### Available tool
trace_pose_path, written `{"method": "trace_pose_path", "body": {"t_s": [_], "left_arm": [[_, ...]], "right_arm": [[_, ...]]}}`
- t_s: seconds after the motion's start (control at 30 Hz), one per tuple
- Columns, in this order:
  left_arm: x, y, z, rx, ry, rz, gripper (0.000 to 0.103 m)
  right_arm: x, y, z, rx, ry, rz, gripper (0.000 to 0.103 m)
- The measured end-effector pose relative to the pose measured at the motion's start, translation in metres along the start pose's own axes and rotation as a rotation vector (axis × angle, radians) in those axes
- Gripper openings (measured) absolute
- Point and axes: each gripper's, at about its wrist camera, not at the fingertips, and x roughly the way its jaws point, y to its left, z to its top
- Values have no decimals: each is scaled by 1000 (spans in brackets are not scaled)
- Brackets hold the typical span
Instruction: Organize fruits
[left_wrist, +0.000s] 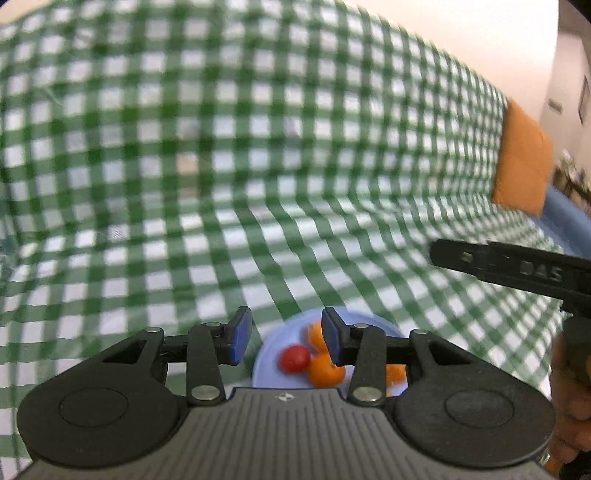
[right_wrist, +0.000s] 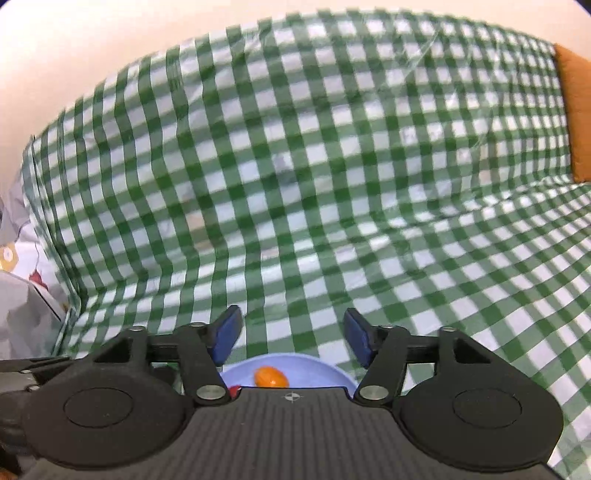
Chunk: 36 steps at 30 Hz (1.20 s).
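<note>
A light blue plate (left_wrist: 271, 345) lies on the green checked cloth just below my left gripper (left_wrist: 286, 338). On it sit a red fruit (left_wrist: 294, 358) and several orange fruits (left_wrist: 325, 369). My left gripper is open and empty above the plate's near side. My right gripper (right_wrist: 291, 338) is open and empty above the same plate (right_wrist: 314, 363), where one orange fruit (right_wrist: 270, 376) and a sliver of the red fruit (right_wrist: 234, 390) show. The right gripper's black body (left_wrist: 517, 266) also shows at the right of the left wrist view.
The green and white checked cloth (left_wrist: 221, 166) covers a sofa seat and back. An orange cushion (left_wrist: 522, 162) leans at the far right. A grey patterned fabric (right_wrist: 22, 295) lies at the left in the right wrist view.
</note>
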Motion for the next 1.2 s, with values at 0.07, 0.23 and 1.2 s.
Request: {"method": "trace_pose_path", "body": {"t_s": [0.07, 0.23, 1.2], "left_arm": [[-22, 2, 1, -34, -47, 31, 55], [-79, -18, -20, 18, -125, 99, 81], [-63, -27, -129, -74, 138, 172, 102]], "right_arm": [[-16, -4, 5, 29, -28, -28, 85], [-63, -9, 0, 57, -34, -71, 102], [-69, 5, -128, -216, 171, -234, 102]]}}
